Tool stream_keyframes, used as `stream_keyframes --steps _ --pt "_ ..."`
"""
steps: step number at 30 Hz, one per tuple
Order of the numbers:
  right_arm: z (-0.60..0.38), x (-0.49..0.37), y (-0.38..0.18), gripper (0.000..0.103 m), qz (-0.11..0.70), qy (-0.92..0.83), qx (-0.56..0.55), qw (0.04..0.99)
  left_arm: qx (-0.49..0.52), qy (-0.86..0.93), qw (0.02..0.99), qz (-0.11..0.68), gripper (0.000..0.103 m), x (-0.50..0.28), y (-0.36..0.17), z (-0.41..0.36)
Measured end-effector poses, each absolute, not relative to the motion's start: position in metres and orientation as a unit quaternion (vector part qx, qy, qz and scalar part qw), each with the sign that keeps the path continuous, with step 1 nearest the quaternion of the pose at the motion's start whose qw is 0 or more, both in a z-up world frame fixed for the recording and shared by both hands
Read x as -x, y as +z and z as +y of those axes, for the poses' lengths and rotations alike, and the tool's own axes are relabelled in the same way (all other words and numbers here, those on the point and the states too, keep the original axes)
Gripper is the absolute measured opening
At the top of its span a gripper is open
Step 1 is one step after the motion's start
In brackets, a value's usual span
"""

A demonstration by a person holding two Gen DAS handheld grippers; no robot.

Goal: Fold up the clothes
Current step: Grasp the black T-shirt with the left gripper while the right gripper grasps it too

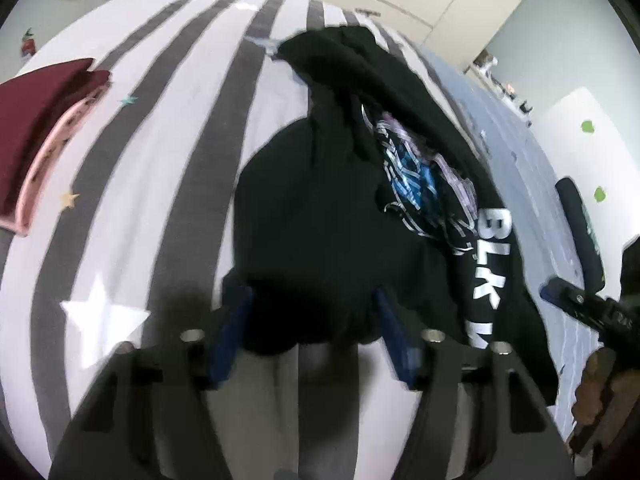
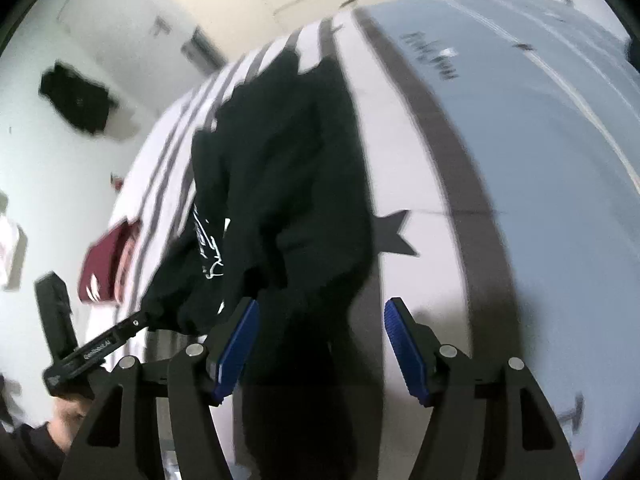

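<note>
A black garment (image 1: 320, 208) with a blue-and-white print and the letters "BLK" lies crumpled on the striped bed (image 1: 160, 160). My left gripper (image 1: 314, 332) points down at its near end. Its blue pads stand wide apart, and a bunch of the black cloth fills the gap without being clearly pinched. In the right wrist view the same garment (image 2: 280, 168) runs away along the bed (image 2: 420, 160). There my right gripper (image 2: 322, 344) is open just above its near edge. The left gripper (image 2: 120, 332) reaches into the cloth from the lower left. The right gripper's finger (image 1: 560, 296) shows at the right edge.
A folded maroon garment (image 1: 44, 132) on a pink one rests at the bed's left side, also seen as the maroon stack (image 2: 104, 268). A dark blue item (image 1: 580, 232) lies on the blue-grey bedding at right. Cupboards and a wall stand beyond the bed.
</note>
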State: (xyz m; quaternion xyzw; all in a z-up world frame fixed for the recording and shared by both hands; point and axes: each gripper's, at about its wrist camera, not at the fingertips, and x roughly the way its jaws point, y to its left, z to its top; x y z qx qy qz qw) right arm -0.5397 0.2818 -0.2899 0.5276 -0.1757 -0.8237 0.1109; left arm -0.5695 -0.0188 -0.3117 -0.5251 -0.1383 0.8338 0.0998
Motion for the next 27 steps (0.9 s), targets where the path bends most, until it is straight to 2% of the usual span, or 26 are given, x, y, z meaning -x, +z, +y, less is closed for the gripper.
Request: stream_keyframes --steps 1,2,3,4,5,6,10,18,23,27 --pt "0.273 0.551 -0.298 0.062 -0.166 -0.819 -0.537 0.118 0.528 0.833 0.104 -0.133 0.012 0.572 -0.314 -0.016" --pt "0.268 0.561 -0.306 0.061 -0.161 -0.812 -0.547 0.123 0.528 0.833 0.106 -0.127 0.01 0.574 -0.315 -0.014" --pt "0.263 0.57 -0.315 0.057 -0.155 -0.805 -0.558 0.129 0.527 0.834 0.106 -0.128 0.009 0.574 -0.315 -0.015" --pt "0.26 0.578 -0.323 0.038 -0.157 -0.799 -0.563 0.14 0.524 0.834 0.104 -0.135 0.008 0.573 -0.313 -0.017" --pt "0.261 0.582 -0.327 0.024 -0.157 -0.796 -0.568 0.14 0.521 0.836 0.103 -0.139 0.007 0.571 -0.31 -0.019" --pt "0.262 0.587 -0.332 0.004 -0.158 -0.793 -0.572 0.139 0.518 0.837 0.102 -0.141 0.007 0.567 -0.305 -0.022" --pt "0.281 0.585 -0.331 0.003 -0.188 -0.794 -0.562 0.134 0.501 0.846 0.097 -0.155 0.006 0.551 -0.278 -0.046" --pt "0.324 0.519 -0.283 0.003 -0.224 -0.818 -0.518 0.115 0.486 0.86 0.045 -0.151 0.006 0.523 -0.22 -0.13" --pt "0.357 0.467 -0.274 0.002 -0.246 -0.815 -0.517 0.087 0.495 0.858 0.008 -0.136 0.006 0.521 -0.216 -0.174" --pt "0.351 0.457 -0.295 0.004 -0.25 -0.798 -0.544 0.073 0.54 0.835 -0.004 -0.104 0.007 0.532 -0.242 -0.158"
